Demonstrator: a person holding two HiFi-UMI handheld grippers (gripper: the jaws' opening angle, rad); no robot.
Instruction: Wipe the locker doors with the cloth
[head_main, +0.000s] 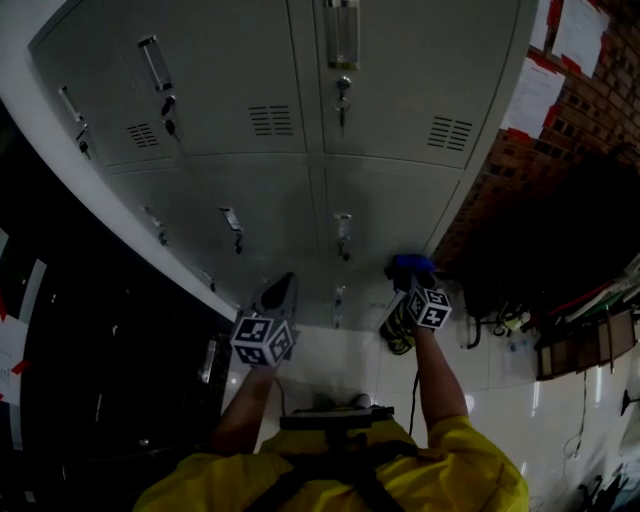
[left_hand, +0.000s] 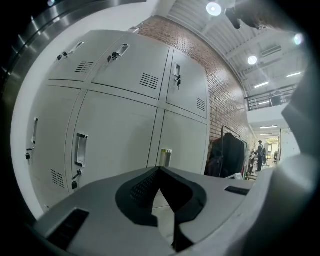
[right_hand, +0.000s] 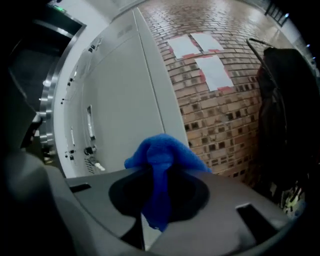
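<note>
Grey lockers (head_main: 300, 120) stand against a brick wall (head_main: 520, 170) above a glossy tiled floor, every door in sight shut, so nothing can be said of what they hold. Keys hang from several of the locks.

The right gripper (head_main: 408, 278) is clamped on a blue cloth (head_main: 410, 264), which bunches above its jaws and trails down between them in the right gripper view (right_hand: 162, 160). It is held up by the lower door nearest the brick wall. Whether the cloth touches the metal cannot be told from any view.

The left gripper (head_main: 282, 292) hangs to the left with its jaws pressed together on nothing, facing a lower door.

No streaks or damp patches show on the doors, so none can be called wiped. As a judgement, the wiping looks barely begun or about to begin, with the whole bank of doors left to do.
</note>
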